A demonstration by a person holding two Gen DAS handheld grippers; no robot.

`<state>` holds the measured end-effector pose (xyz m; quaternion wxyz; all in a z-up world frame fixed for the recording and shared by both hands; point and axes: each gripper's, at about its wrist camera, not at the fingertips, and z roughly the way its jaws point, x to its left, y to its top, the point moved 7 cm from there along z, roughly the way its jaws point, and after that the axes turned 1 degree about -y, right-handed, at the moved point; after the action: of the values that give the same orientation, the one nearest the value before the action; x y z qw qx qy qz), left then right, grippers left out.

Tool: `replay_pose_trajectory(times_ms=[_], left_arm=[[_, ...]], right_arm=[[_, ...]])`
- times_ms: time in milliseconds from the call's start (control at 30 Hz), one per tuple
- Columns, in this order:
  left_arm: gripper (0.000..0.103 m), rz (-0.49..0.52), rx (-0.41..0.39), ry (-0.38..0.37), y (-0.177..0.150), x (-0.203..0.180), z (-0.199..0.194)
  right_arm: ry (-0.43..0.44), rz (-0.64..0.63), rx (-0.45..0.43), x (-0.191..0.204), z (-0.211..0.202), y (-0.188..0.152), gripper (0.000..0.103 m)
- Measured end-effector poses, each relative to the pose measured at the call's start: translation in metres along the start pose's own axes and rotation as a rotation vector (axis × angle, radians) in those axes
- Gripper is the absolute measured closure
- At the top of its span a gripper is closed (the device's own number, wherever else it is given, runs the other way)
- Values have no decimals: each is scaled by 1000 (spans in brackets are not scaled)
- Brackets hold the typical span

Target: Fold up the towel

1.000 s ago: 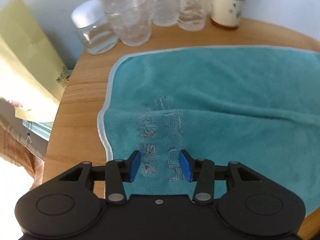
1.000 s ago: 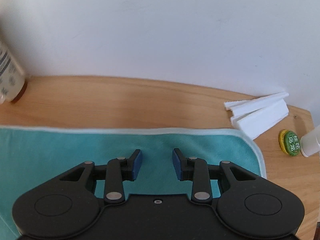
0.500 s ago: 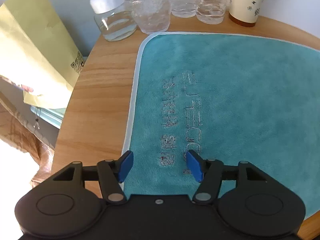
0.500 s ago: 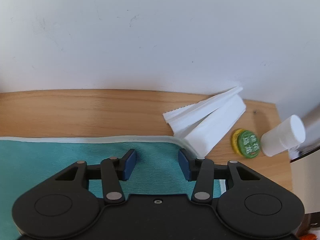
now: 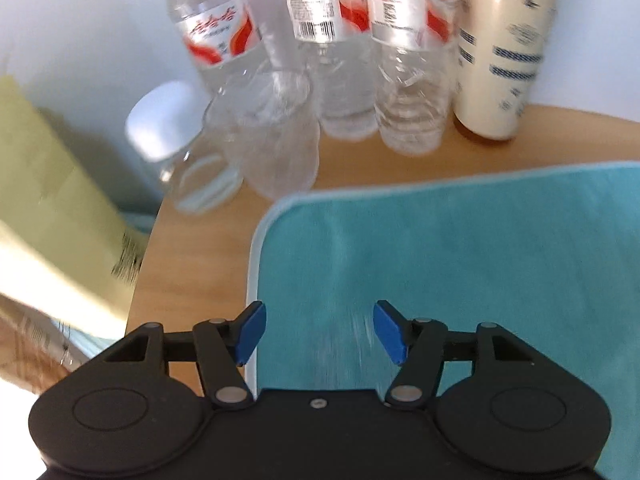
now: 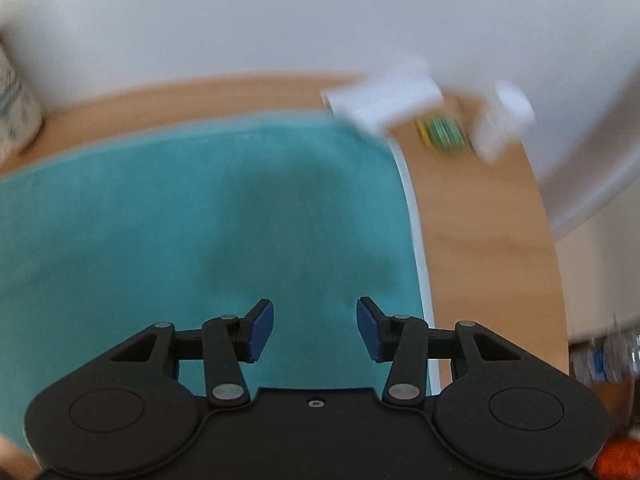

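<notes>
Left wrist: wood table [image 5: 192, 280], teal towel [image 5: 460, 248], bottles [image 5: 344, 60]

- The water bottles [image 5: 320, 60] at the far edge of the worktop carry white labels with red swooshes; the left one shows red Chinese characters, too blurred to read.
- The middle bottle's label bears a barcode and fine print, not legible.
- The cream cup [image 5: 504, 52] has dark patterned bands, perhaps lettering.
- The green cap [image 6: 444, 134] at far right is motion-blurred; nothing readable.
</notes>
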<state>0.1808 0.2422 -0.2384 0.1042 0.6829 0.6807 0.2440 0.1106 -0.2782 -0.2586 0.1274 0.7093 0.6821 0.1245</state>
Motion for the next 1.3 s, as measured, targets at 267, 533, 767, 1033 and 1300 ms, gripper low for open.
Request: replay_pose_trajectory(times_ms=[267, 533, 767, 1033, 1300], left_arm=[[42, 84, -12, 1, 26, -10, 31], [32, 116, -9, 13, 34, -3, 40], [32, 152, -17, 22, 42, -3, 46], [32, 142, -23, -5, 34, -1, 16], [31, 173, 73, -157, -55, -32, -37]], right_arm=[[-38, 123, 48, -21, 11, -58, 52], [-41, 188, 41, -25, 4, -90, 52], [-56, 223, 36, -26, -2, -103, 52], [-66, 208, -31, -32, -30, -90, 53], [-62, 154, 16, -45, -17, -87, 53]])
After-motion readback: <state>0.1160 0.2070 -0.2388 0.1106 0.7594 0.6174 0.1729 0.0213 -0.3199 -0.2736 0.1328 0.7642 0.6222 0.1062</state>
